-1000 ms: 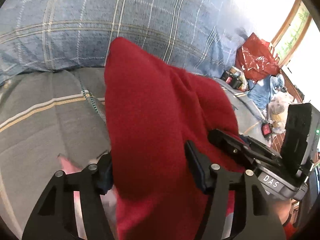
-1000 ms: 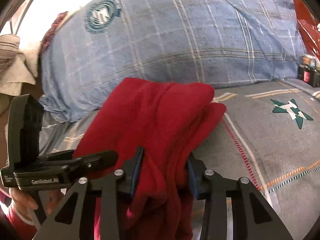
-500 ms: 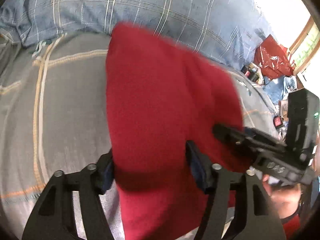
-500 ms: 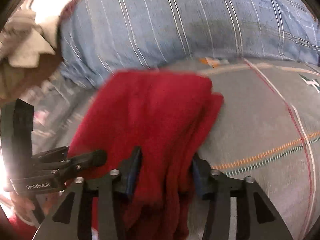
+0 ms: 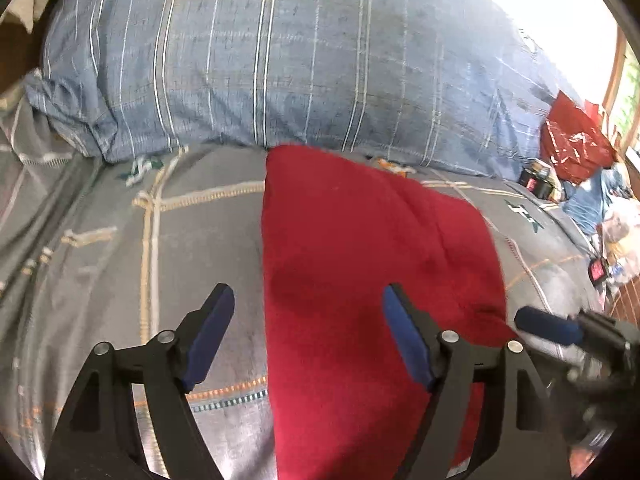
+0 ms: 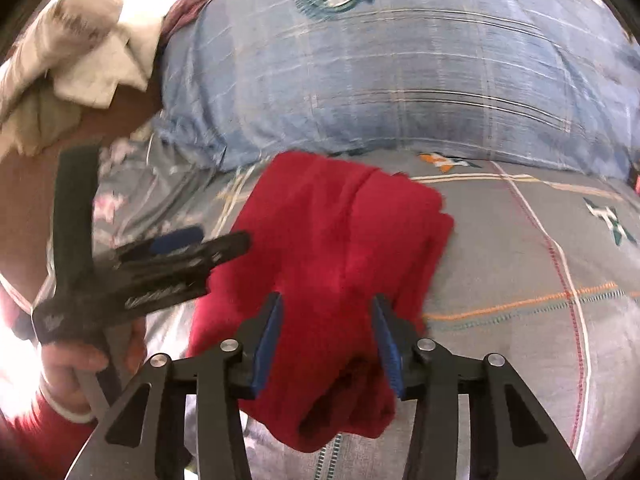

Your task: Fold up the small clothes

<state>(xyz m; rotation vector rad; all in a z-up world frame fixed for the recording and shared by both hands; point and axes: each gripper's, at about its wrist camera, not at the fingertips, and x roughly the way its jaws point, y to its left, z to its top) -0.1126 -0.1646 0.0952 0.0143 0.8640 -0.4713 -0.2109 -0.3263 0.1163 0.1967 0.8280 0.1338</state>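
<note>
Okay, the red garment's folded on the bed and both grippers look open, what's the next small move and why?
Probably draw both grippers straight back. The left gripper and right gripper both stand open, and the red garment already lies folded on the grey bedspread below the blue pillow. A level retreat likely keeps the fingers from snagging it.

This is a bedroom in a home. A big blue checked pillow (image 5: 304, 72) lies on a grey bed sheet with stripes (image 5: 100, 272). Crumpled white cloths (image 6: 76, 52) sit nearby.
</note>
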